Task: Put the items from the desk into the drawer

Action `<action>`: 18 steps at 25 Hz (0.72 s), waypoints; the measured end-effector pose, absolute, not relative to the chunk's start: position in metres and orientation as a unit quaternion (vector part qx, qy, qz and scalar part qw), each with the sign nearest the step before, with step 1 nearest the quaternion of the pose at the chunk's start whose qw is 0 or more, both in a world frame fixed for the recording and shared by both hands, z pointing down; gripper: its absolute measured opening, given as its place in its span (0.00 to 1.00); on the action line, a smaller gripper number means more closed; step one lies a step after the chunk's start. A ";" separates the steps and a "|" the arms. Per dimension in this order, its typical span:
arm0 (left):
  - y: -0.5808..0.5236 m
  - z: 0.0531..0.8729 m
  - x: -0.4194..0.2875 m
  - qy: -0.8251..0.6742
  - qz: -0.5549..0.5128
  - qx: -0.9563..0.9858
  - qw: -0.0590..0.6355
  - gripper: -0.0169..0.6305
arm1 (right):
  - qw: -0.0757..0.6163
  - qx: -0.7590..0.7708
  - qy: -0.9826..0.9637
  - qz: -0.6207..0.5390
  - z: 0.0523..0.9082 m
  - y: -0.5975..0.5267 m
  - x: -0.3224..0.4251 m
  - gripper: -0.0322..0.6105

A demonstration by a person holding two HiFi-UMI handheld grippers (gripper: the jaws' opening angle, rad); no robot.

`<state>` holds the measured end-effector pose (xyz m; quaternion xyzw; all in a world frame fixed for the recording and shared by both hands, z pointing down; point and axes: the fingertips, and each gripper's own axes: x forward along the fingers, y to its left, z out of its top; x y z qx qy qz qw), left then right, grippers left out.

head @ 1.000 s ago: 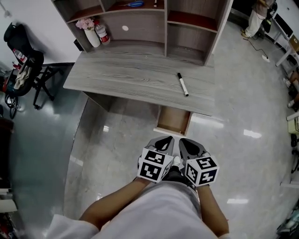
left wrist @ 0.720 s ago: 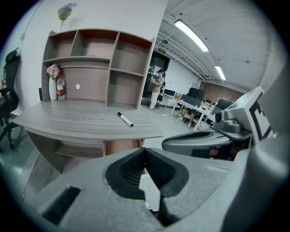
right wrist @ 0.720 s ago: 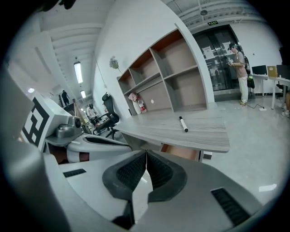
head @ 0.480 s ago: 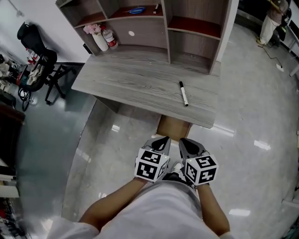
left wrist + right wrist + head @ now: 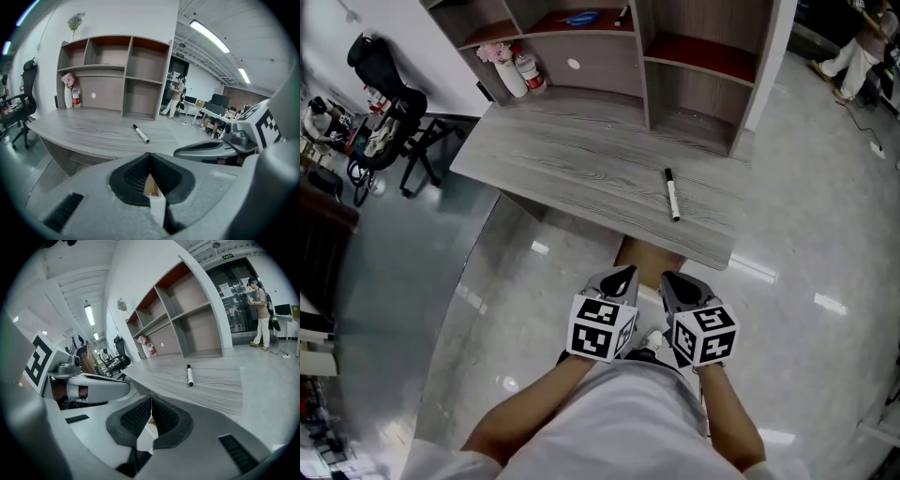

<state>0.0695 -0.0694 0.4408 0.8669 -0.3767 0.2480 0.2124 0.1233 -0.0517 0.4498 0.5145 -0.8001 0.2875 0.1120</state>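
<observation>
A black-and-white marker (image 5: 672, 194) lies alone on the grey wooden desk (image 5: 581, 173), toward its right front; it also shows as the marker (image 5: 140, 133) and the marker (image 5: 189, 375). Below the desk's front edge a strip of the open wooden drawer (image 5: 650, 254) shows. My left gripper (image 5: 620, 278) and right gripper (image 5: 672, 281) hang side by side in front of the desk, short of the drawer, both shut and empty. The jaws meet in the left gripper (image 5: 150, 157) view and the right gripper (image 5: 151, 403) view.
A shelf unit (image 5: 694, 56) stands along the desk's back, with a white vase of pink flowers (image 5: 501, 67), a bottle (image 5: 528, 70) and a blue object (image 5: 578, 18). A black office chair (image 5: 386, 103) stands left. A person (image 5: 853, 47) is far right. Glossy floor surrounds me.
The head view has shifted toward the desk, so the desk edge now hides more of the drawer. Both grippers stay shut, side by side, in the same pose.
</observation>
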 end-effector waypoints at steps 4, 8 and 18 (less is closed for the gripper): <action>-0.078 0.447 0.071 -0.378 0.245 0.865 0.219 0.03 | 0.119 0.511 -0.802 0.286 0.453 -0.064 0.122 0.05; -0.097 0.455 0.077 -0.372 0.239 0.868 0.224 0.03 | 0.123 0.519 -0.798 0.280 0.457 -0.082 0.125 0.05; -0.151 0.467 0.097 -0.330 0.249 0.880 0.235 0.03 | 0.149 0.548 -0.774 0.279 0.465 -0.136 0.138 0.05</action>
